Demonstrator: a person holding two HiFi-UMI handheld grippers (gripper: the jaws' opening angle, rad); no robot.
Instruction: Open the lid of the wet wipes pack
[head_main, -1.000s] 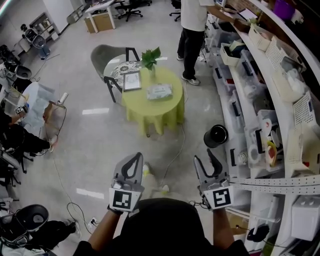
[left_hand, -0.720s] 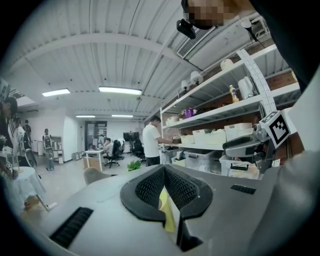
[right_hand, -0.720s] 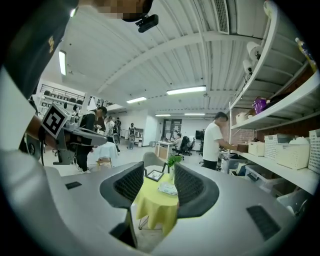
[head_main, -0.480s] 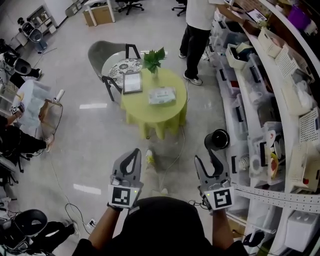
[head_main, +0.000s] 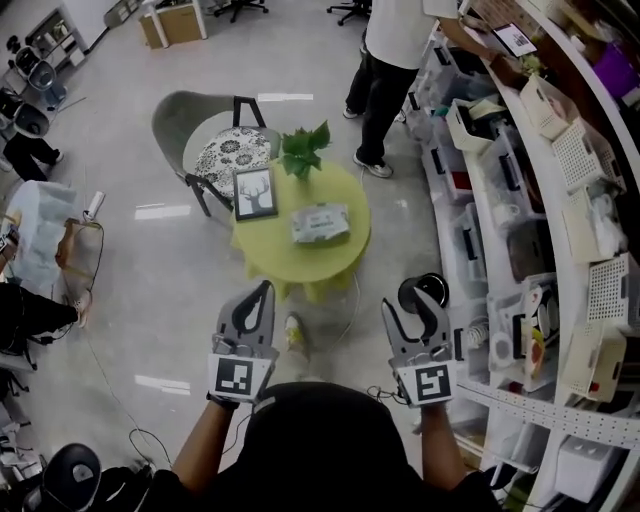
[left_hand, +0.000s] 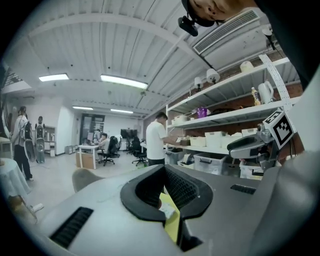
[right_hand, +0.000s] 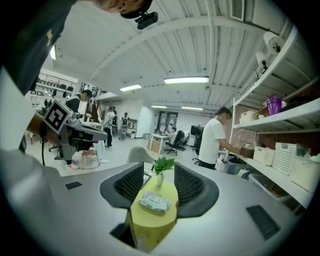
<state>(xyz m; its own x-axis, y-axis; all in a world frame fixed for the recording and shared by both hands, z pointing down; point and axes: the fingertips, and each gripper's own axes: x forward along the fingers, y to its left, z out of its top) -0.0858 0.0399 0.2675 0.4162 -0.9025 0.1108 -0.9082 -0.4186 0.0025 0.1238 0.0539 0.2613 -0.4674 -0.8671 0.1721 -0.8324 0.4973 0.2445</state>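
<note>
The wet wipes pack (head_main: 320, 223) is lying flat on the round yellow table (head_main: 292, 263), long axis running left to right. We are holding the left gripper (head_main: 262, 292) closed, the right gripper (head_main: 408, 302) wide apart, both empty.

From here I make out a soft plastic wet wipes pack (head_main: 320, 223) on a matt tablecloth (head_main: 283, 262) — the floor (head_main: 140, 310) is polished, mirror-glossy.

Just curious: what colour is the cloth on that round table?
Yellow-green tablecloth, clearest in the head view.
</note>
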